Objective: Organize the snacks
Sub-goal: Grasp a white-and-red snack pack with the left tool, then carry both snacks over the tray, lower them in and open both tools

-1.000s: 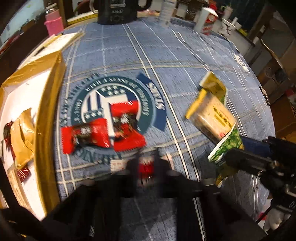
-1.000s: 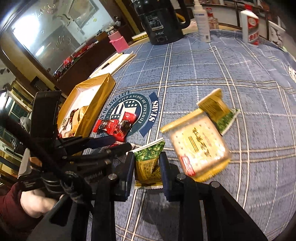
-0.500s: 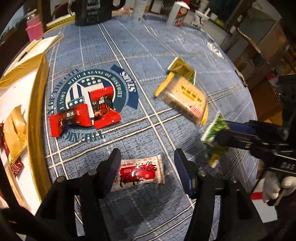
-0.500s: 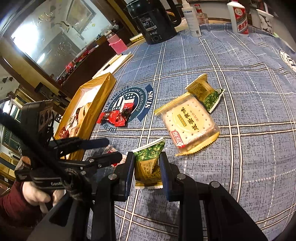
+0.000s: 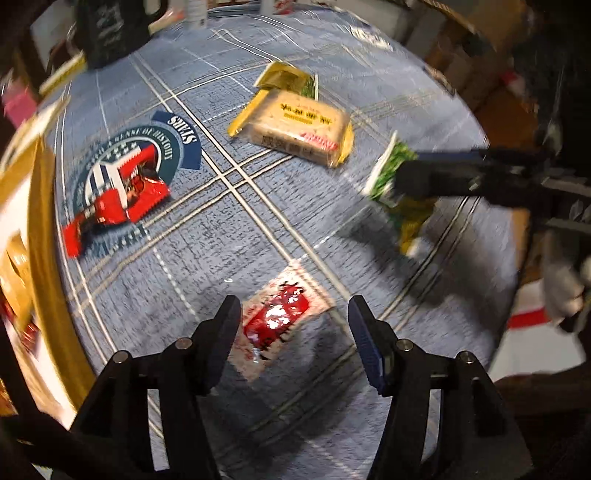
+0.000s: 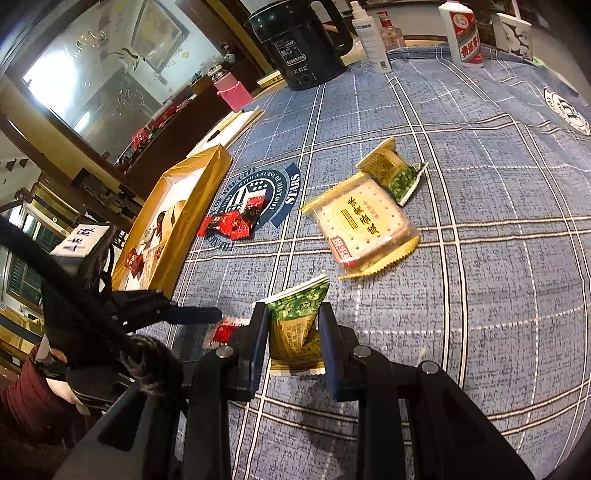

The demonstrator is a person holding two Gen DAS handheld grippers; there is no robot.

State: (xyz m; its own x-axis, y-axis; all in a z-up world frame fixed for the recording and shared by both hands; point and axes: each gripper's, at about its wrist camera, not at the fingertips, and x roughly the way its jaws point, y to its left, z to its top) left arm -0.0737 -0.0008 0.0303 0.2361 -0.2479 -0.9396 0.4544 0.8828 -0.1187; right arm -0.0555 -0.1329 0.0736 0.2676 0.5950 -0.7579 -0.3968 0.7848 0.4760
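My left gripper (image 5: 293,325) is open above a red-and-white snack packet (image 5: 275,323) that lies on the blue cloth between its fingers. My right gripper (image 6: 293,328) is shut on a green snack packet (image 6: 295,328), held above the cloth; it also shows in the left wrist view (image 5: 399,188). A yellow cracker pack (image 6: 364,229) and a gold-green packet (image 6: 391,171) lie mid-table. Red candy wrappers (image 6: 231,225) lie on the round emblem. A gold box (image 6: 162,214) with several snacks inside stands at the left.
A black kettle (image 6: 303,44), a white spray bottle (image 6: 373,40), a white-red bottle (image 6: 463,33) and a pink cup (image 6: 232,90) stand at the table's far edge. A flat gold lid (image 6: 229,127) lies beyond the box.
My left gripper opened from shut on the red-and-white packet and left it on the cloth. My right gripper has lifted the green packet and drawn back from the cracker pack.
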